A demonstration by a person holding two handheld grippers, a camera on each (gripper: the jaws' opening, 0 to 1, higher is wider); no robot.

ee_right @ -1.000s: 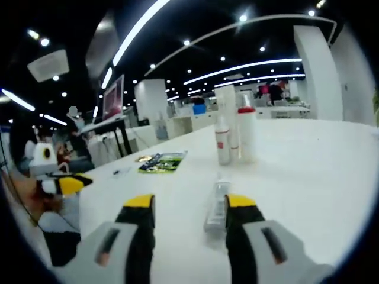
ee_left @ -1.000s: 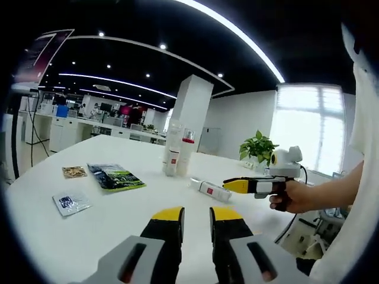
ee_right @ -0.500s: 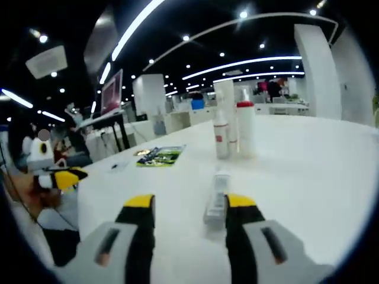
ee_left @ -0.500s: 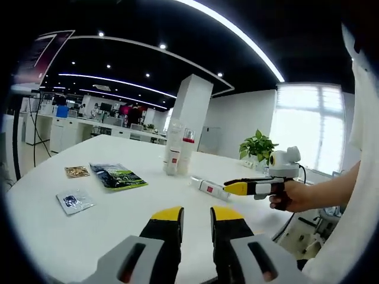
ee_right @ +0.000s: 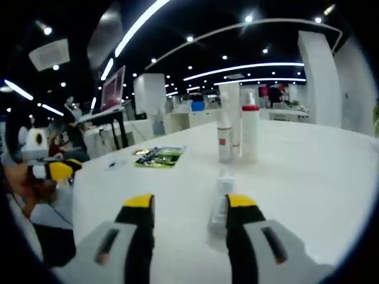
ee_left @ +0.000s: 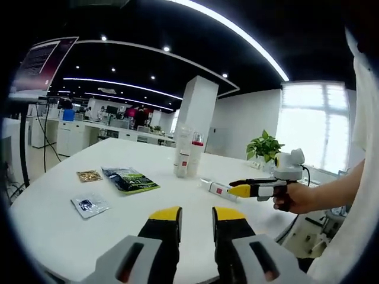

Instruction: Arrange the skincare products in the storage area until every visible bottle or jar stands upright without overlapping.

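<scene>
Since the earlier frames, both views have drawn slightly back from the counter [ee_left: 53,231]; the products themselves lie as before.

A slim clear tube [ee_right: 219,197] with a white cap and a red label lies flat on the white counter, its length running away from the right claw [ee_right: 187,204]. In the right claw's view the tube rests just ahead of the right-hand jaw, not gripped. Both yellow-tipped jaws stand apart, with nothing between them.

Beyond the tube, a cluster of upright bottles [ee_right: 234,127] stands close together: a small white bottle with a red label, a taller white cylinder behind it, and a white bottle with a red collar and clear cap.

The left gripper view shows the same lying tube [ee_left: 215,188] and upright bottles [ee_left: 188,155], with a glossy green packet [ee_left: 130,179], a small tan sachet [ee_left: 89,176] and a clear blue-printed sachet [ee_left: 89,205] flat on the counter. The left claw [ee_left: 196,214] is parted and empty.
</scene>
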